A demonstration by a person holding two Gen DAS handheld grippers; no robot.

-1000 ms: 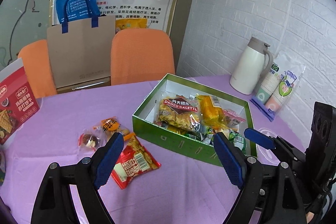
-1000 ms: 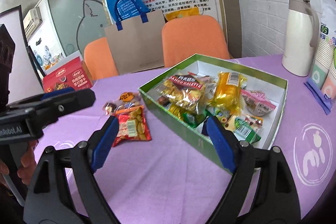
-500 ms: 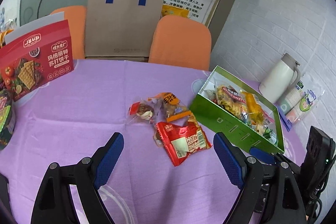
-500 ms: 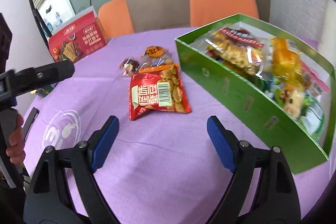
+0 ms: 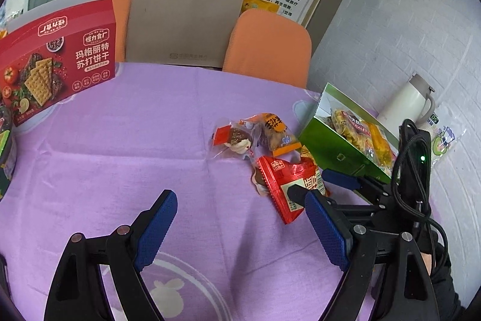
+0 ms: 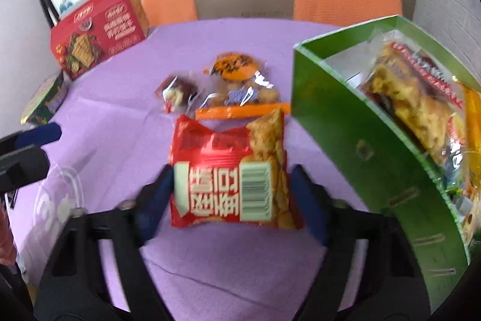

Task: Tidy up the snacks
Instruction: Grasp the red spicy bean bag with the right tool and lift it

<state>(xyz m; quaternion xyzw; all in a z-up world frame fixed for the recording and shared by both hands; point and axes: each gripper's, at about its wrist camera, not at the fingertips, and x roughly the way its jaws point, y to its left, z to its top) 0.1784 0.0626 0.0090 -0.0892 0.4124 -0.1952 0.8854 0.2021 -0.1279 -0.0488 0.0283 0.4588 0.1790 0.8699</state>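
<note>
Red snack packet (image 5: 288, 185): left wrist view shows it flat on the purple tabletop (image 5: 120, 164), just left of the green box (image 5: 339, 149), with two small wrapped snacks (image 5: 255, 134) behind it. Your left claw (image 5: 240, 226) stands wide apart over bare cloth, holding nothing. Right wrist view: the red snack packet (image 6: 231, 173) lies between the fingers of your right claw (image 6: 233, 200); jaws closing on it. Blur hides whether the pads touch yet. Green box (image 6: 360, 146) sits just right, already filled with snacks.
</note>
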